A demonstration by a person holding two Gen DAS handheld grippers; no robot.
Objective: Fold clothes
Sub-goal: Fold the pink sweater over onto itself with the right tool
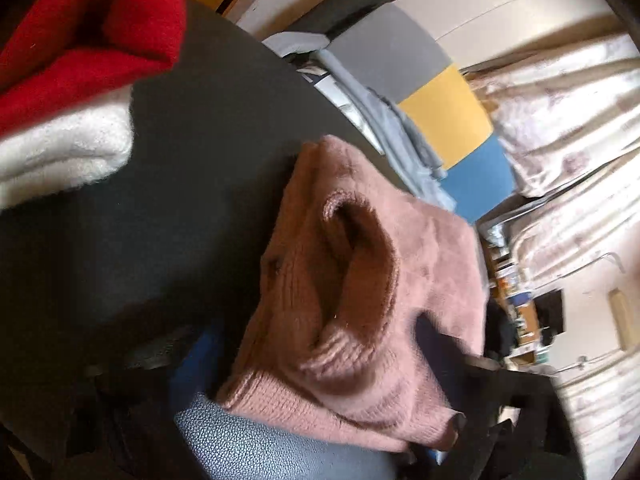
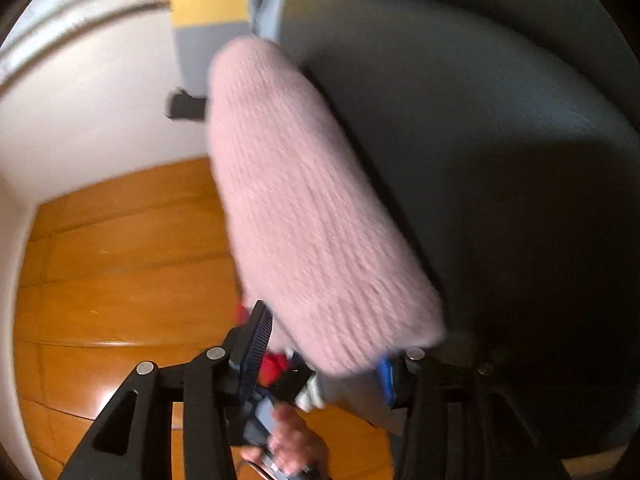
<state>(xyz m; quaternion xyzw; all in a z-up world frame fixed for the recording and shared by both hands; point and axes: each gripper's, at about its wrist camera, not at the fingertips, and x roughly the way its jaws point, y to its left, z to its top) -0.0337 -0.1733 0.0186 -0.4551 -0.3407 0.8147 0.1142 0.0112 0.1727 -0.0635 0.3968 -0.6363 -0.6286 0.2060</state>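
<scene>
While the pink sweater [image 2: 320, 216] lies along the edge of the dark round table [image 2: 500, 160], its long axis runs straight away from my right gripper [image 2: 324, 364], whose jaws sit either side of its near end; whether they pinch it I cannot tell. My left gripper [image 1: 460, 392] looks clamped on the other end, so the right seems nearer to the coming fold.

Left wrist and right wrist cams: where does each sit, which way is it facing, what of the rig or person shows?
Left wrist: on the left gripper, angled down at the pink sweater on the dark table; red and white knits beyond.
Right wrist: on the right gripper, facing along the table edge over wood floor; its fingers and a hand show.
Shared: the sweater, table.
</scene>
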